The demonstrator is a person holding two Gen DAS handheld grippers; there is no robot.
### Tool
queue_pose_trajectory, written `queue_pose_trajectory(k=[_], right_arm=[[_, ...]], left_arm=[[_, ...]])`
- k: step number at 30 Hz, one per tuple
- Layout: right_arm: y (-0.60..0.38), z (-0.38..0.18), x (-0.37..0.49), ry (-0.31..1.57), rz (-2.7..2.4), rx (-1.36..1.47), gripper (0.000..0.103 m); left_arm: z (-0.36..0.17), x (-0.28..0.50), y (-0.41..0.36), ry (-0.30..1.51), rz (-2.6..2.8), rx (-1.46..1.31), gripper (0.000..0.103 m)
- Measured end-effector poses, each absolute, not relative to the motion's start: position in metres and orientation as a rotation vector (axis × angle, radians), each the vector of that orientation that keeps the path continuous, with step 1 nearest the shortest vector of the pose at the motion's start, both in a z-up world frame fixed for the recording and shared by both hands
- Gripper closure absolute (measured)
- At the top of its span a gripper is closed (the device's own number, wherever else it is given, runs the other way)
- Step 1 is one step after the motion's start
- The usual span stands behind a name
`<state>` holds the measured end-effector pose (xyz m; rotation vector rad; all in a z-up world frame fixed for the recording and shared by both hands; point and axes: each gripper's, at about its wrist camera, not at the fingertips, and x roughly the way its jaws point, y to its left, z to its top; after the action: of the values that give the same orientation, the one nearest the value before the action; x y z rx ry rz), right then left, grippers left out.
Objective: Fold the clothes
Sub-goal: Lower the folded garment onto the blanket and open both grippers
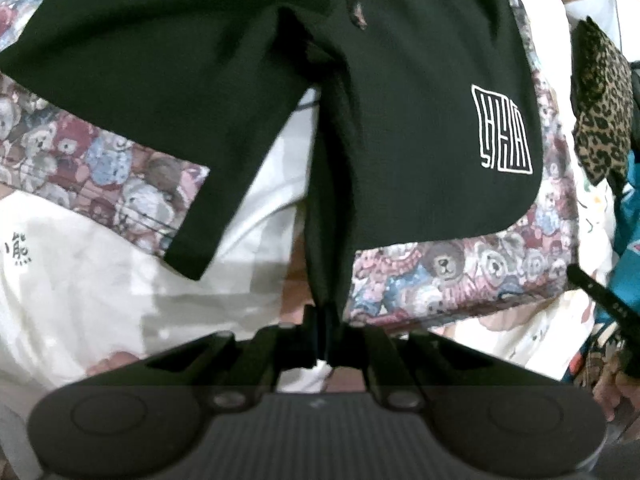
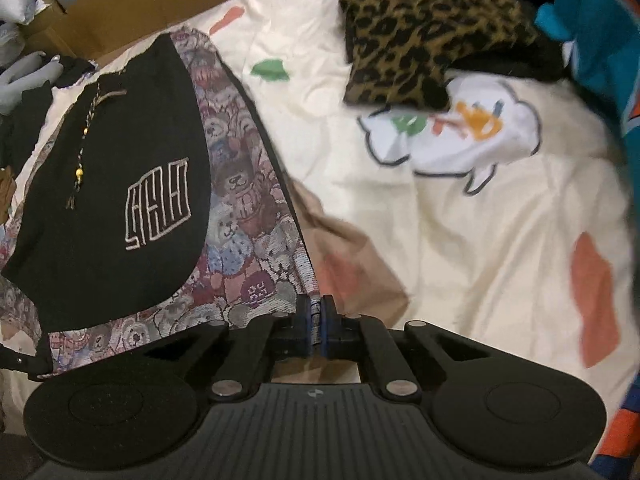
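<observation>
Bedsheet [image 2: 460, 240] open across its middle and near edge, right of the black-and-bear-print garment [image 2: 132, 208]. Far edge blocked: leopard-print cloth [image 2: 420, 28]. Right edge blocked: teal fabric [image 2: 600, 40]. Far-left corner: cardboard [image 2: 160, 4].

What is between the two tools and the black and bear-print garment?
Nothing visible. The left tool is shut on the black fabric of the black and bear-print garment, and the right tool is shut on its bear-print edge.

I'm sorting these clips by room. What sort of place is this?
Probably a bedroom: the garment lies on a cream printed bedsheet, with a leopard-print cushion and a cardboard box behind.
</observation>
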<state>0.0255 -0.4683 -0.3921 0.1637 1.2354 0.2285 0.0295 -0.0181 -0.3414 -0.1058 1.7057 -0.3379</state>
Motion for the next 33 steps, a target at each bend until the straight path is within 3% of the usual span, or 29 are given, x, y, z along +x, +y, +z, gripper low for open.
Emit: queue_pose_trajectory(k=[13,24,33], right_arm=[[-0.47,-0.365,0.021,1.184,0.135,0.095,0.101],[-0.479,-0.291,0.014,1.038,0.199,0.206,0.101],[-0.492,-0.356,0.018,1.14,0.105,0.291,0.1]], left_arm=[[-0.339,0.027,-0.022,1.691,-0.365,-0.12,0.099],[-0.323,0.024,0.002,1.679,-0.379,-0.125,0.099],[-0.341,0.021,-0.003,1.697,-0.335,-0.071,0.099]])
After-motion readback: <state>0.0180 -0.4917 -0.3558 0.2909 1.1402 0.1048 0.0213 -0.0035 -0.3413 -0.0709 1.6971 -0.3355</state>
